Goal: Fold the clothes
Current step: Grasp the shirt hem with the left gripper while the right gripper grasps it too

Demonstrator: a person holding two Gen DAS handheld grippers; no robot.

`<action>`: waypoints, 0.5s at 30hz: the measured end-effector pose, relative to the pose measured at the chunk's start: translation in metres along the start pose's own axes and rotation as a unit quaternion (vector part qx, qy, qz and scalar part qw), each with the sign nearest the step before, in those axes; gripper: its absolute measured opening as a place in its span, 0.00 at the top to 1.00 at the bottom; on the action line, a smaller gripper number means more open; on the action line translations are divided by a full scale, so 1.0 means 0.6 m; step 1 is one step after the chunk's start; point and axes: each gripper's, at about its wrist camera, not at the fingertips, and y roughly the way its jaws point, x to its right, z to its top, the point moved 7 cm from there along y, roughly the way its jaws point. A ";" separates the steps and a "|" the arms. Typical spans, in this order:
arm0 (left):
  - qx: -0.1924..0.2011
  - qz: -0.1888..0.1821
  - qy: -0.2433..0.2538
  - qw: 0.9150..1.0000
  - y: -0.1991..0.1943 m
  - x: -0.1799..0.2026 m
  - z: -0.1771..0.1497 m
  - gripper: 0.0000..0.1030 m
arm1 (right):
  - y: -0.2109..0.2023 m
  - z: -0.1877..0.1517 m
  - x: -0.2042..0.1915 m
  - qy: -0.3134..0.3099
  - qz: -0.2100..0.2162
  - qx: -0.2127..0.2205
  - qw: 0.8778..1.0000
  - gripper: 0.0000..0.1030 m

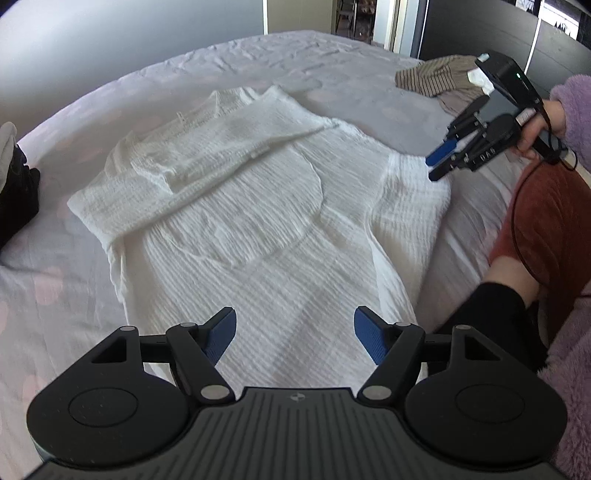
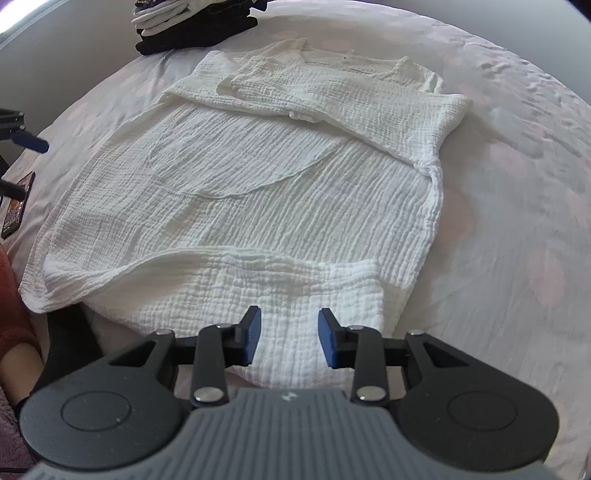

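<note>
A white crinkled shirt (image 1: 258,221) (image 2: 277,184) lies flat on the bed. One sleeve (image 2: 332,99) is folded across its chest. The other sleeve (image 2: 258,288) (image 1: 413,192) lies along the shirt's side. My right gripper (image 2: 290,330) (image 1: 437,164) hovers open over that sleeve's end, with the cloth below its blue pads and nothing pinched. Above the shirt's hem my left gripper (image 1: 294,328) is open wide and holds nothing. In the right wrist view the left gripper (image 2: 31,168) shows at the left edge.
A stack of folded dark and white clothes (image 2: 195,26) (image 1: 14,177) sits at the bed's far side. A striped garment (image 1: 432,79) lies near a dark headboard (image 1: 480,29). A phone (image 2: 16,203) rests at the bed's edge. The person's knee (image 1: 546,221) is beside the shirt.
</note>
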 end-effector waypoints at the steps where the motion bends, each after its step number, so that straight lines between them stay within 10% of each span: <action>1: -0.011 0.000 0.003 1.000 0.000 0.011 -0.007 0.19 | -0.001 -0.002 0.000 -0.001 0.001 0.003 1.000 0.63; 15: -0.146 0.043 0.018 0.988 0.055 0.129 -0.090 0.19 | 0.019 0.004 0.029 -0.044 -0.036 -0.005 0.998 0.40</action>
